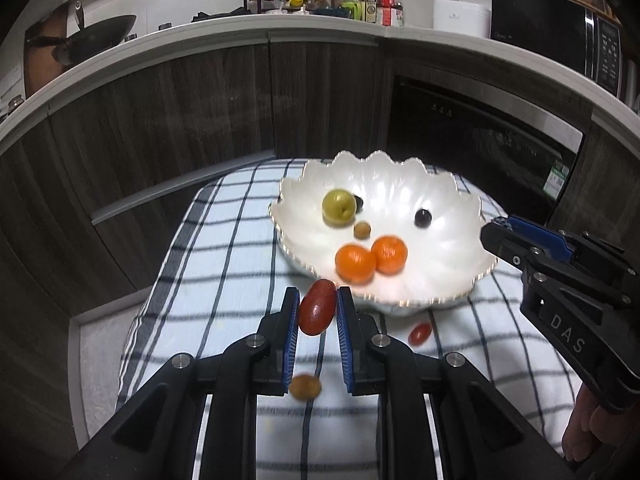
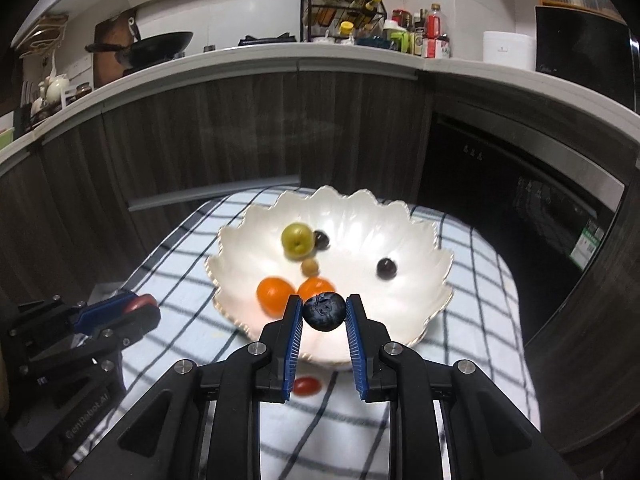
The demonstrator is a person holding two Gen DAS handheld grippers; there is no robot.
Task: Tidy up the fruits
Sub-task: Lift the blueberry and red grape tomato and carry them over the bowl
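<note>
Left gripper (image 1: 318,308) raised above the checked cloth (image 1: 224,264), fingers (image 1: 291,320) clamped on a long red date (image 1: 317,307), held upright with a slight tilt just short of the near rim of the white scalloped bowl (image 1: 448,208). Right gripper (image 2: 323,312) likewise raised, fingers (image 2: 295,320) clamped on a dark blueberry (image 2: 324,313), poised over the near rim of the same bowl (image 2: 420,240). Seen from the left wrist, right gripper (image 1: 496,236) at the bowl's right edge, held by a hand (image 1: 584,432) at the lower right. Seen from the right wrist, left gripper (image 2: 132,308) off to the left of the bowl, a bit of red showing at its tips. Inside the bowl: a yellow-green plum (image 1: 339,206) toward the far side, a dark grape (image 1: 359,202) touching it behind, a small tan fruit (image 1: 362,230) just in front of it, a second dark grape (image 1: 423,218) apart to the right, and two tangerines (image 1: 370,258) side by side, touching, near the front rim. Left on the cloth outside the bowl: a small red tomato (image 1: 419,333) just in front of the bowl, and a brownish round fruit (image 1: 305,387) nearer the cloth's near edge, blurred, seen between the left fingers. Cloth draped over a small counter, kitchen cabinets (image 1: 200,112) beyond.
</note>
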